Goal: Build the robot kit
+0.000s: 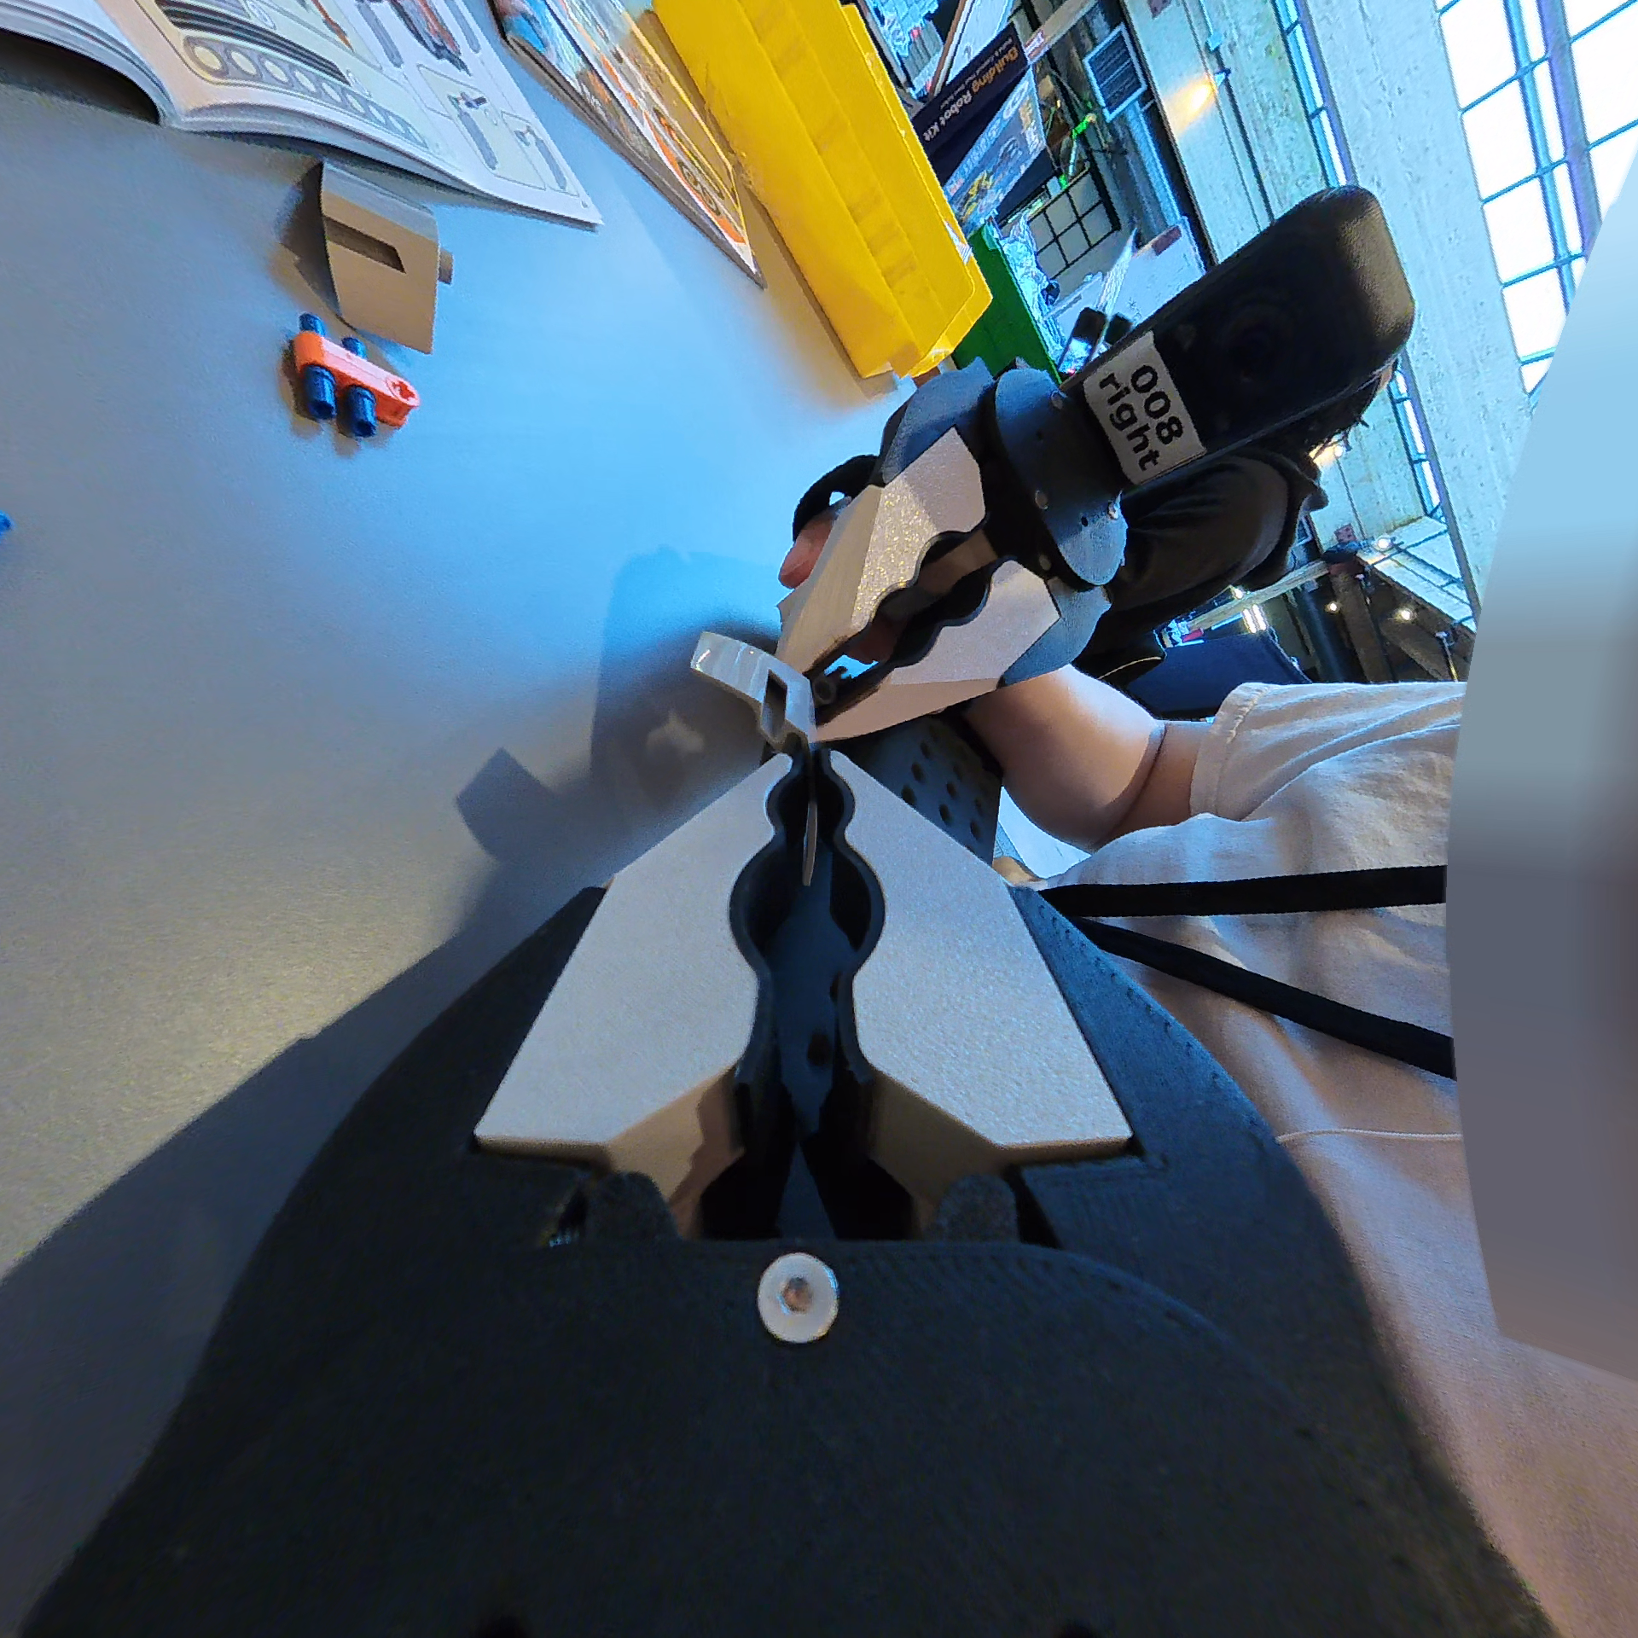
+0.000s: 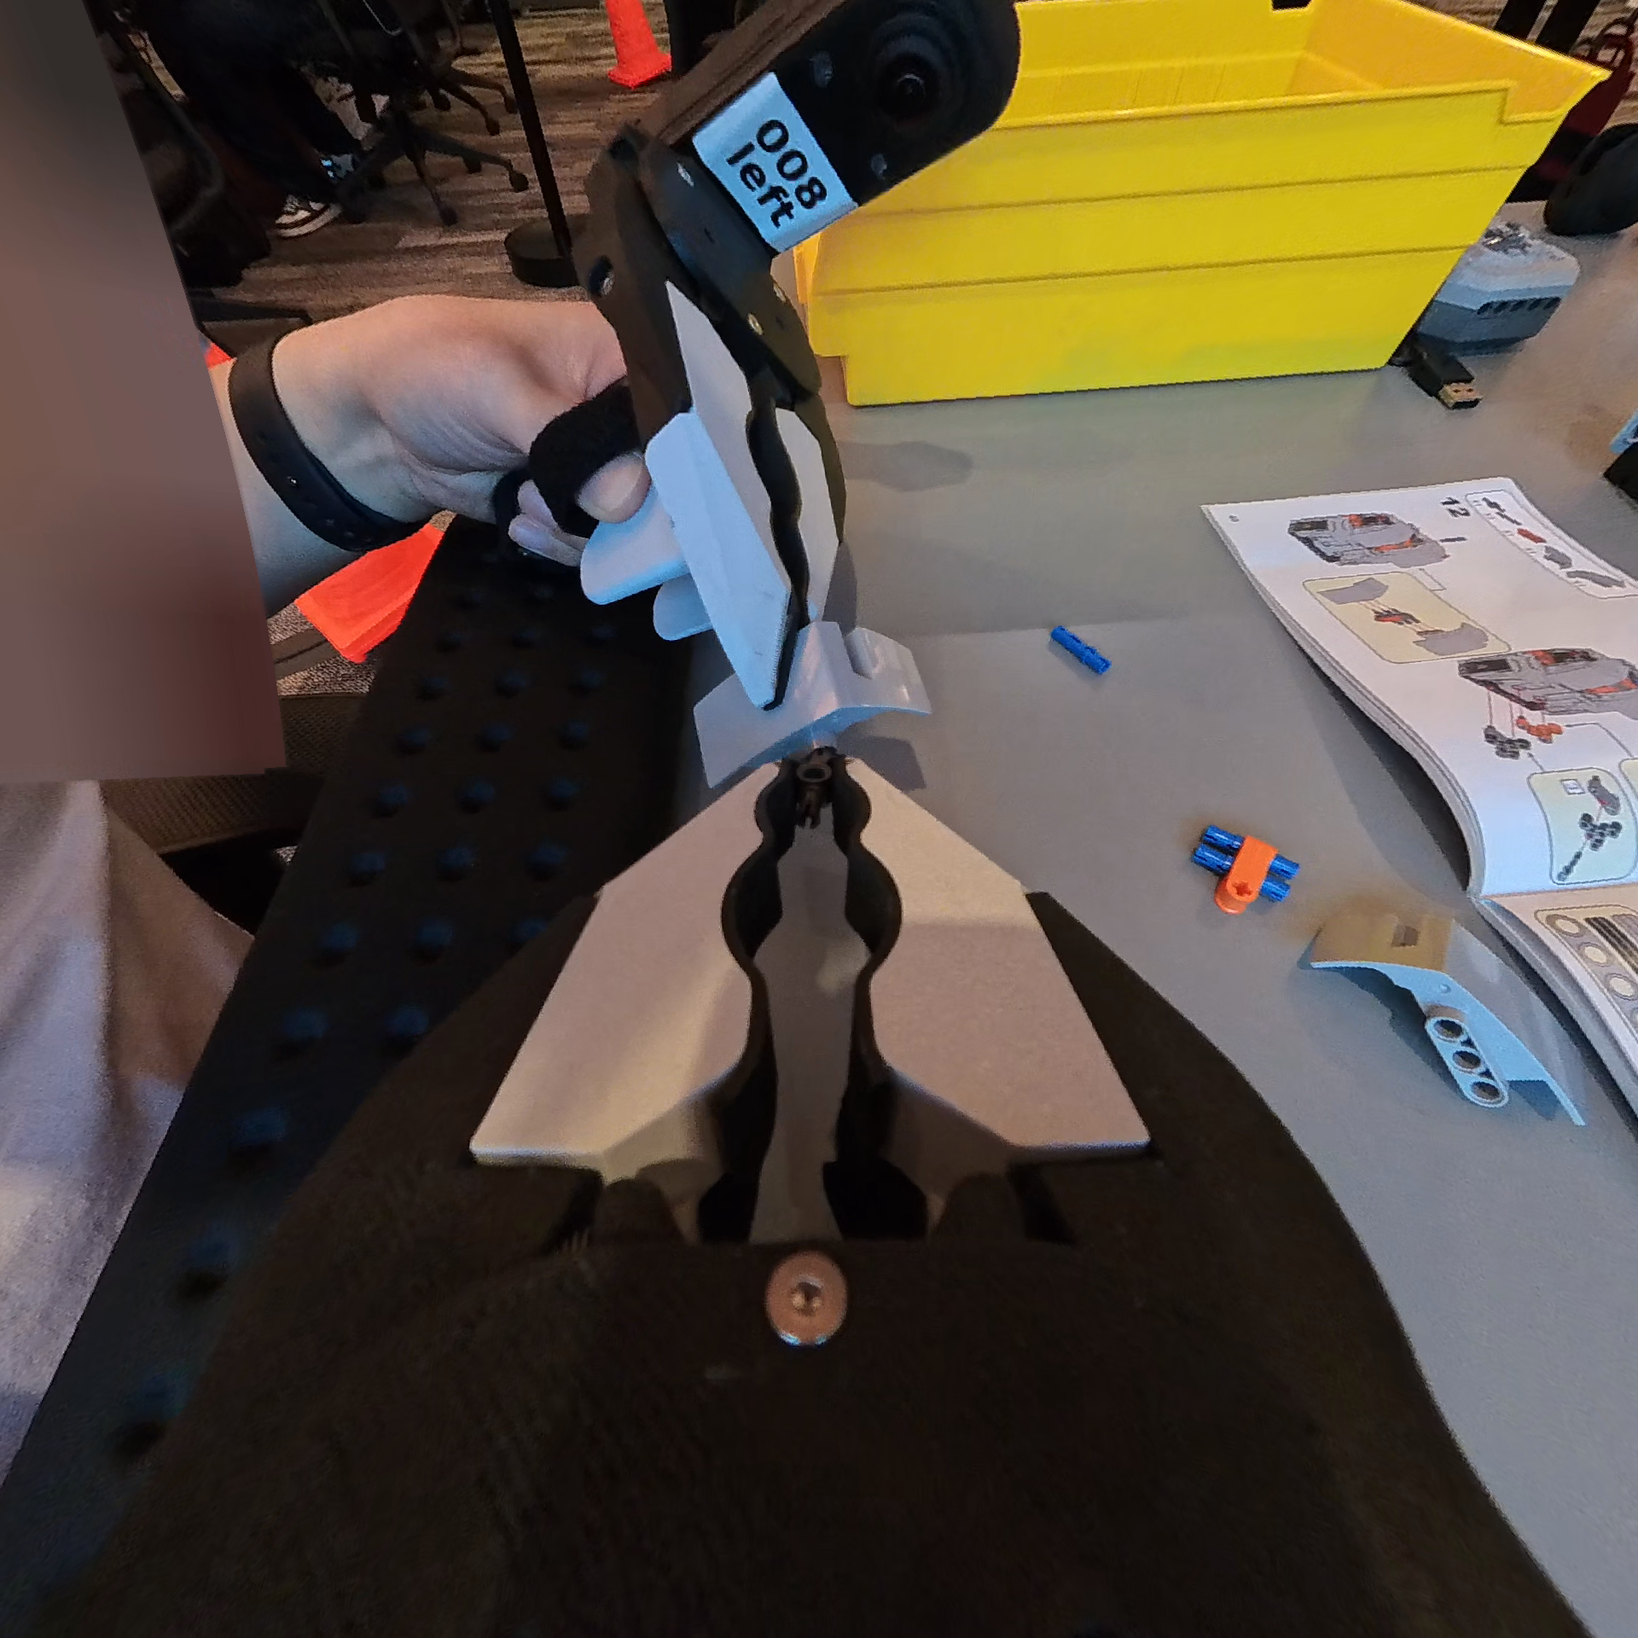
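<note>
My left gripper (image 1: 802,764) is shut on the thin edge of a light grey curved panel piece (image 1: 740,666) and holds it above the grey table (image 1: 266,709). In the right wrist view the left gripper (image 2: 780,696) comes down from above with the same panel (image 2: 851,700) at its tips. My right gripper (image 2: 811,773) is shut on a small black pin (image 2: 811,787), whose end touches the underside of the panel. In the left wrist view the right gripper (image 1: 814,702) reaches in from the right and meets the panel.
An orange connector with blue pins (image 2: 1245,869) lies beside a second grey curved panel (image 2: 1436,1002), a loose blue pin (image 2: 1079,649) and an open instruction booklet (image 2: 1462,665). A yellow bin (image 2: 1152,222) stands behind. A black studded mat (image 2: 461,798) lies at the left. Less than 4 cm separates the two grippers' tips.
</note>
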The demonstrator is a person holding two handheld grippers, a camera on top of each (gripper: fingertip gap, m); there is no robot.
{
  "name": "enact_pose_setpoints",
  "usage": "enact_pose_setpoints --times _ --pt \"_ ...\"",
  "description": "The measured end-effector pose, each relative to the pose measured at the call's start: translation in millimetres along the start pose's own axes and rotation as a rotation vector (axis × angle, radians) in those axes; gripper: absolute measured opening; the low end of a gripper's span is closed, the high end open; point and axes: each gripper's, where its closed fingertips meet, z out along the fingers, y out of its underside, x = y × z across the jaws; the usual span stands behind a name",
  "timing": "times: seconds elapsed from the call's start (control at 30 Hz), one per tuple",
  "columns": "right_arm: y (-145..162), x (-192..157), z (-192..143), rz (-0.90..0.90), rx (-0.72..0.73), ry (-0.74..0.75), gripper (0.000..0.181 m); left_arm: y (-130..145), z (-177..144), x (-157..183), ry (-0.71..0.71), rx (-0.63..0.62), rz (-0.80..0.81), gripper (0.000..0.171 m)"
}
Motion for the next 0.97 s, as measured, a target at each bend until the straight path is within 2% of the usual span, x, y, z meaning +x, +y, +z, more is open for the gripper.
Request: enact_pose_setpoints --times 0.53,0.8,0.97 --pt "-5.6 -2.4 -1.2 -0.045 0.028 0.018 0.005 -1.7 -2.1 4.4 0.038 0.016 -0.009 0.0" --pt "-31.7 -6.4 -11.7 0.044 0.191 -0.034 0.005 -7.8 -10.7 24.3 0.157 0.079 0.051 0.0" --pt "-54.4 -11.0 -27.9 -0.028 0.304 -0.03 0.005 -13.2 -14.2 43.7 0.27 0.126 0.074 0.0"
